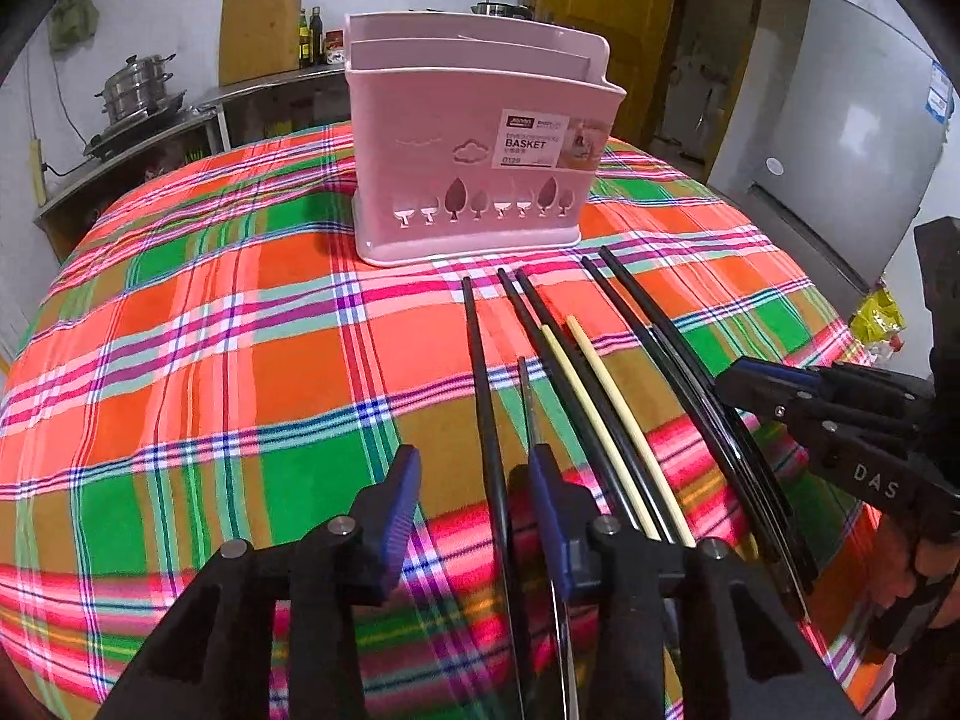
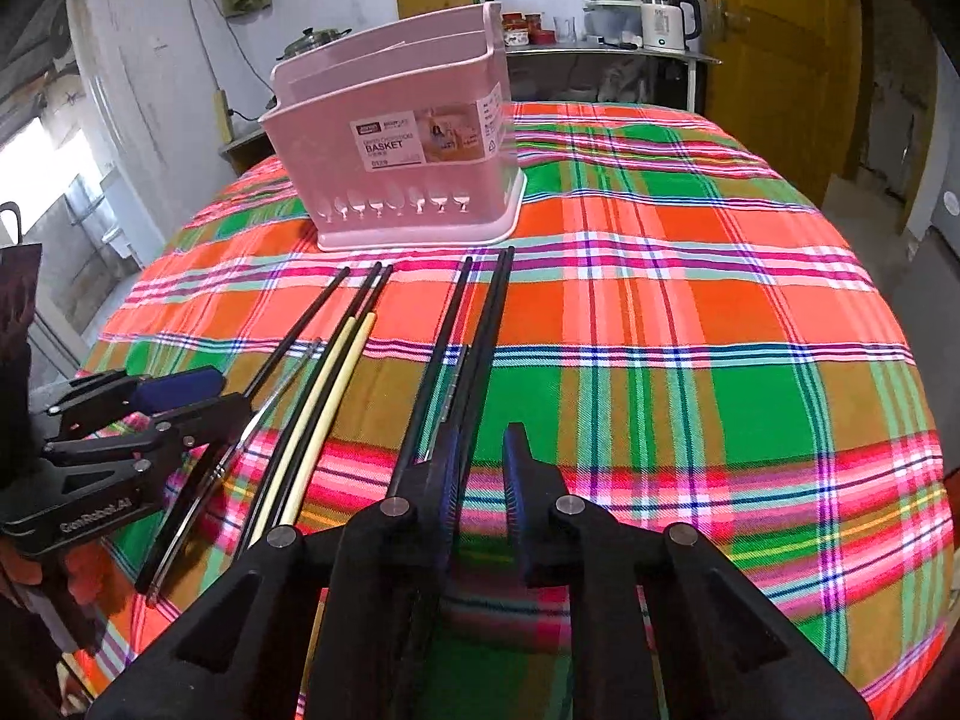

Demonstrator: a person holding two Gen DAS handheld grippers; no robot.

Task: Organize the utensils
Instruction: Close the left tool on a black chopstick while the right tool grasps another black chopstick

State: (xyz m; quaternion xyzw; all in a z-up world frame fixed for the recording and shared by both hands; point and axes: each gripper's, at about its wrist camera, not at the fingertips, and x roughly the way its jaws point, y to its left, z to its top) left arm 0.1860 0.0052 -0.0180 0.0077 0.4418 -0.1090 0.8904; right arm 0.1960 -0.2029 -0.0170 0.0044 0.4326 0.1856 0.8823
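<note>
Checked tabletop is holding chopsticks (image 1: 606, 396) near the basket (image 1: 474, 138); both grippers' half-spread fingers (image 1: 402, 498) are straddling sticks, pinching next.

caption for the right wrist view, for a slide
Right tool lowered over black chopsticks on plaid cloth, pink basket behind.

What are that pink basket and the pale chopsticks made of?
The pink basket looks like moulded plastic: smooth, matte, with cut-out tree shapes and a retail label. The pale chopsticks look like bamboo or light wood, cream and unglossy, though plastic is possible.
</note>
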